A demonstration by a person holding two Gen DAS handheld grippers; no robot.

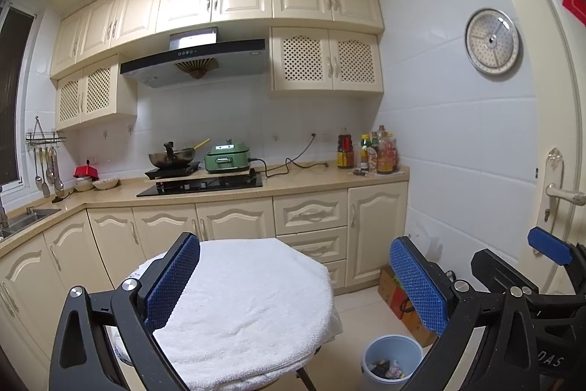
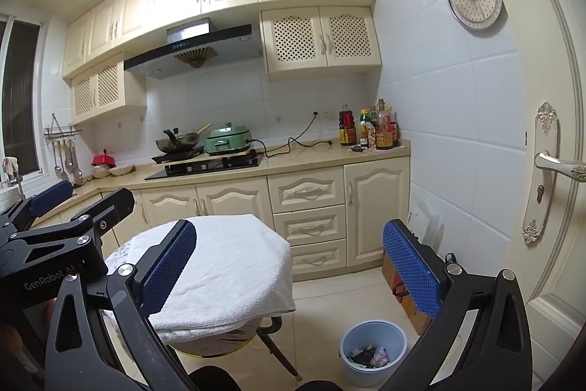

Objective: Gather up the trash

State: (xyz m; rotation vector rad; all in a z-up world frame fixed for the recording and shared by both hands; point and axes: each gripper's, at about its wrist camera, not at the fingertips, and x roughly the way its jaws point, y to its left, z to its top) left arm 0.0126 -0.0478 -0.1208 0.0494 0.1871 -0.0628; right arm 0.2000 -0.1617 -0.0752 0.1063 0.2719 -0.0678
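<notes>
- The left gripper (image 1: 293, 281) fills the lower part of the left wrist view; its two blue-padded fingers (image 1: 172, 284) stand wide apart with nothing between them.
- The right gripper (image 2: 289, 270) fills the lower part of the right wrist view, its blue pads (image 2: 168, 266) likewise spread wide and holding nothing. Each gripper also shows at the edge of the other's view.
- The bin (image 1: 392, 367), a pale blue round bucket, stands on the tiled floor at the lower right of centre in both views, just right of the table (image 1: 252, 310) legs.
- Inside the bin lies the trash (image 2: 368, 356): a small heap of crumpled scraps, dark, pinkish and pale. What each scrap is cannot be told.
- The small round table sits at the lower centre of both frames, covered by a white towel (image 2: 234, 262); the towel's top is bare.
- A cardboard box (image 1: 393, 295) sits on the floor by the right wall, behind the bin; its contents are hidden by a gripper finger.
- On the counter (image 2: 293, 156) in mid-frame: a wok (image 2: 179, 140) and a green electric cooker (image 2: 229, 140) over the hob, and a cluster of sauce bottles (image 2: 370, 131) at the right end.
- Bowls (image 1: 95, 184) rest at the left end of the counter near a red object; what they hold cannot be seen.
</notes>
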